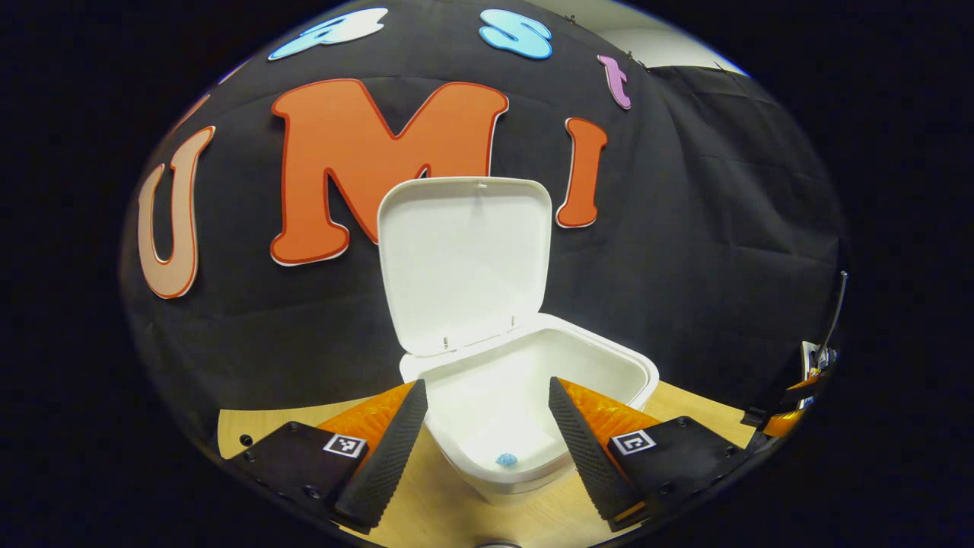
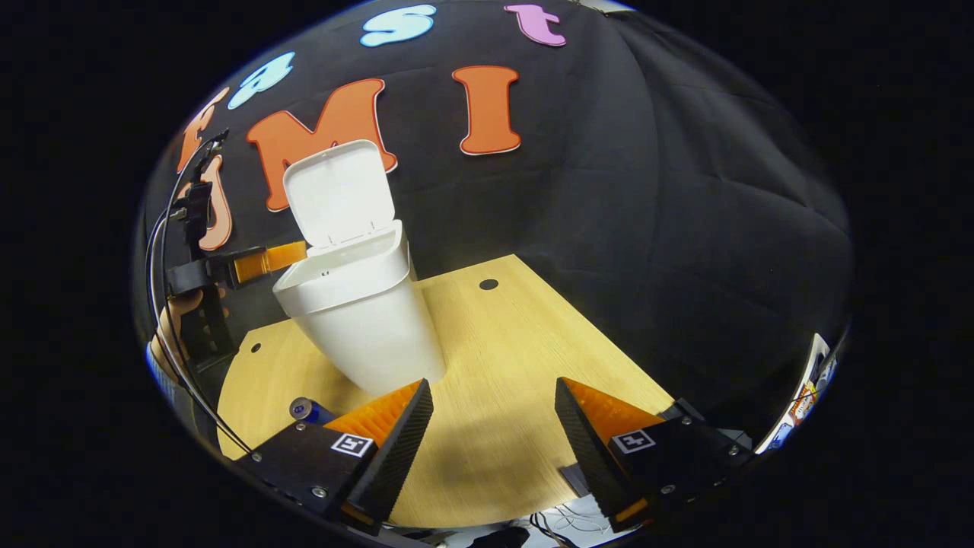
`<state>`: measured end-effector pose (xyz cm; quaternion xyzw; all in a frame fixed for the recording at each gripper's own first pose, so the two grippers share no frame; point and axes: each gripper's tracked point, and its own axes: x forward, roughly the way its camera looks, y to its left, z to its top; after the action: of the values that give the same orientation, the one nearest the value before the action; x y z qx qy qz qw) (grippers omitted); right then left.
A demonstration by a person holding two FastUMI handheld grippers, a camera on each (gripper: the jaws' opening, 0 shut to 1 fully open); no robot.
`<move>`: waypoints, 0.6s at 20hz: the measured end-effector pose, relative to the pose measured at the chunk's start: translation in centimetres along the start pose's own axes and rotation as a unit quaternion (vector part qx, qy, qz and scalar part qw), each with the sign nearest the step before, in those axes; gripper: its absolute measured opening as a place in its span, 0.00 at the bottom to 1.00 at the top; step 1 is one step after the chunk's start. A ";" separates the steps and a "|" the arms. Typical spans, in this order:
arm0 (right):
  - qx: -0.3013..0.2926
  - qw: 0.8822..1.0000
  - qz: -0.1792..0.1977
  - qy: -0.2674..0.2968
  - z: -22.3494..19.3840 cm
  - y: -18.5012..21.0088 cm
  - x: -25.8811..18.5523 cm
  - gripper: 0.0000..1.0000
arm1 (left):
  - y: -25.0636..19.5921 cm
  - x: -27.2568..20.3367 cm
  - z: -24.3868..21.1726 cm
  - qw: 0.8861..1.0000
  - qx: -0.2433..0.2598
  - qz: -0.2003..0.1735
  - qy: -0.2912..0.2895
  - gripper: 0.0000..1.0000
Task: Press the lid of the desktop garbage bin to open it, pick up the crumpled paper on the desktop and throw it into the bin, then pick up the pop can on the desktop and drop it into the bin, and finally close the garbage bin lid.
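Note:
The white bin (image 1: 609, 358) stands on the desk with its lid (image 1: 464, 259) swung upright. A small blue crumpled paper (image 1: 506, 460) lies on the bin's floor. My left gripper (image 1: 487, 387) hangs open just over the near rim, nothing between its fingers. In the right gripper view the bin (image 2: 365, 320) and raised lid (image 2: 338, 194) stand at the left, with the left gripper (image 2: 255, 265) beside the rim, held by a hand (image 2: 179, 304). A blue pop can (image 2: 308, 411) lies on the desk beside the bin's base. My right gripper (image 2: 493, 385) is open and empty over bare desk.
The wooden desk (image 2: 517, 335) has a round cable hole (image 2: 488, 284) at its far side and another hole (image 2: 256, 347) at the left. Black cloth walls close the back and right. Cables (image 2: 163, 289) hang beside the hand. The other gripper (image 1: 795, 392) shows at the far right.

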<state>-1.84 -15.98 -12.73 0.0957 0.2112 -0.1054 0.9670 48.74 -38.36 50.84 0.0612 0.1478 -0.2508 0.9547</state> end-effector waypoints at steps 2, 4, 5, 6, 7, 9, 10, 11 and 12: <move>-0.009 1.000 0.011 0.000 0.1 1.3 0.2 0.98 | 1.7 -0.9 0.2 1.000 -0.004 0.017 -0.007 1.00; -0.022 0.999 0.026 0.001 0.2 3.1 0.4 0.99 | 3.6 -2.1 -0.3 0.999 -0.013 0.036 -0.008 1.00; -0.029 0.999 0.035 0.002 0.2 4.1 0.5 0.99 | 4.7 -2.8 -0.4 0.999 -0.017 0.045 -0.009 1.00; -0.037 0.998 0.044 0.004 0.1 5.1 0.7 0.99 | 5.9 -3.5 -0.7 0.998 -0.021 0.056 -0.010 0.99; -0.045 0.998 0.053 0.004 0.1 6.2 0.8 0.99 | 7.1 -4.3 -0.9 0.997 -0.024 0.068 -0.011 1.00; -0.058 0.996 0.073 0.007 0.0 8.4 1.2 0.99 | 9.7 -5.8 -1.4 0.995 -0.024 0.096 -0.013 1.00; -0.064 0.995 0.082 0.009 -0.1 9.5 1.3 0.99 | 11.0 -6.7 -1.8 0.994 -0.025 0.108 -0.012 1.00; -0.071 0.993 0.092 0.012 -0.3 10.5 1.4 0.99 | 12.3 -7.6 -2.2 0.992 -0.028 0.120 -0.012 1.00; -0.078 0.992 0.103 0.015 -0.6 11.8 1.6 0.99 | 13.4 -8.6 -2.5 0.991 -0.031 0.129 -0.013 1.00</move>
<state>2.24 -4.80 -12.31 0.0425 0.2222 0.0127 0.9740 47.67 -22.35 51.75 0.0467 0.1336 -0.1213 0.9825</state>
